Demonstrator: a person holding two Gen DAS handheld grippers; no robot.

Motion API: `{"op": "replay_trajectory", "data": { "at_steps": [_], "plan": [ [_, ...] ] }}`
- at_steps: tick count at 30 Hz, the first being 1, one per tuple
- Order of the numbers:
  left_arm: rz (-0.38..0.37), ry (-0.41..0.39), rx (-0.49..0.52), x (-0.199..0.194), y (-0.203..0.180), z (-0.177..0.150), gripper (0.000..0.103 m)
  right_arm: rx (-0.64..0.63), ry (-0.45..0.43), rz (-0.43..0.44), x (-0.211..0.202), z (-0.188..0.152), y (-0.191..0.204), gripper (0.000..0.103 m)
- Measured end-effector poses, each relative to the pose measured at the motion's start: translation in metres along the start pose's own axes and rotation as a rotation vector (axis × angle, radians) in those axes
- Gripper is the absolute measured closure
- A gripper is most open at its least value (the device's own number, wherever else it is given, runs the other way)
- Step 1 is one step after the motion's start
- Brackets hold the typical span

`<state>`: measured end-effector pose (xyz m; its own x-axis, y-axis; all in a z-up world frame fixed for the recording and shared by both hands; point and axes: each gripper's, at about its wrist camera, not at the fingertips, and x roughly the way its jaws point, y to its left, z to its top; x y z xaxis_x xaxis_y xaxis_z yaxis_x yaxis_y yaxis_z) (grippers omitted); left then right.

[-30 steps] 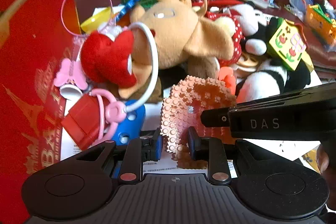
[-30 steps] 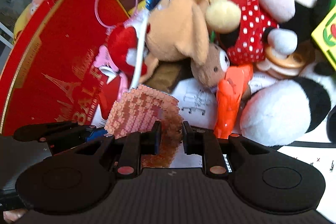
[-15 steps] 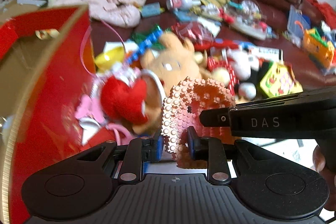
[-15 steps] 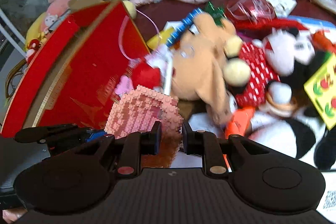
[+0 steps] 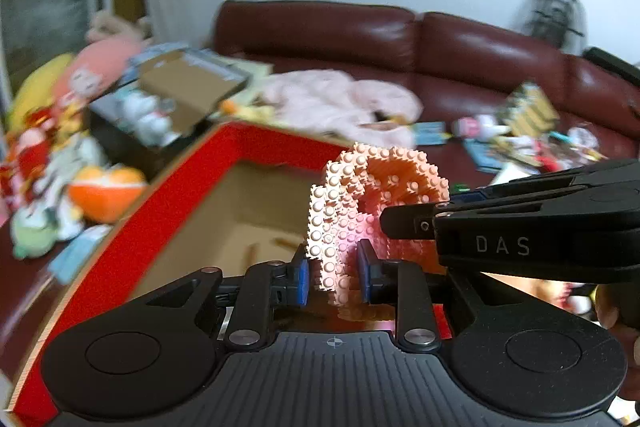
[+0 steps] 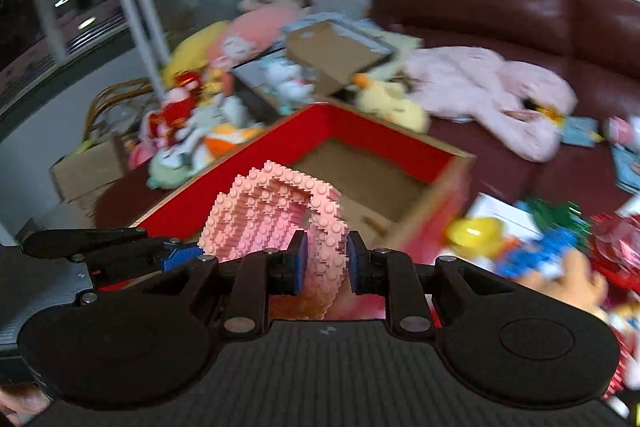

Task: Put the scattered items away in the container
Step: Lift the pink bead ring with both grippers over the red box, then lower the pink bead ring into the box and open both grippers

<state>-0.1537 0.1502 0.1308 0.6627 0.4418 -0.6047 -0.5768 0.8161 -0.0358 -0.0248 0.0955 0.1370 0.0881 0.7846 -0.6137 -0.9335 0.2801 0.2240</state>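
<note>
Both grippers, left and right, clamp pink brick model, held above open red box. Carry step; next: lower inside, then release.

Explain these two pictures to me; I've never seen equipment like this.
No robot here: a person carries a handheld two-finger clamp in each hand, each with a fisheye camera looking along its fingers. The black shapes at the bottom are the clamps themselves. In one picture, the left gripper; in the other, the right gripper. Both are shut on the same pink studded building-brick model, held just over the open red cardboard box. Behind are a dark red leather sofa, a pale pink garment and blurred plush toys.
</note>
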Motion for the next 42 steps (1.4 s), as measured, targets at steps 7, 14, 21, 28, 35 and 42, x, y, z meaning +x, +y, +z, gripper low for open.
{"op": "replay_trajectory", "data": {
  "at_steps": [7,14,21,28,35,42],
  "plan": [
    [0.04,0.142,-0.109,0.035,0.055,-0.026,0.081,-0.032,0.154,0.033,0.071,-0.007,0.036,0.078],
    [0.01,0.22,-0.133,0.066,0.07,-0.046,0.08,-0.023,0.245,-0.011,0.1,-0.018,0.032,0.078],
    [0.049,0.246,-0.045,0.086,0.058,-0.054,0.02,0.001,0.173,-0.051,0.106,-0.017,0.023,0.025],
    [0.076,0.265,-0.127,0.089,0.075,-0.06,0.021,-0.012,0.175,-0.046,0.101,-0.021,0.015,0.025],
    [0.091,0.254,-0.189,0.076,0.091,-0.059,0.02,-0.018,0.182,-0.021,0.099,-0.021,0.017,0.025],
    [0.091,0.262,-0.161,0.077,0.079,-0.059,0.019,0.006,0.175,-0.012,0.093,-0.021,0.013,0.024]
  ]
}}
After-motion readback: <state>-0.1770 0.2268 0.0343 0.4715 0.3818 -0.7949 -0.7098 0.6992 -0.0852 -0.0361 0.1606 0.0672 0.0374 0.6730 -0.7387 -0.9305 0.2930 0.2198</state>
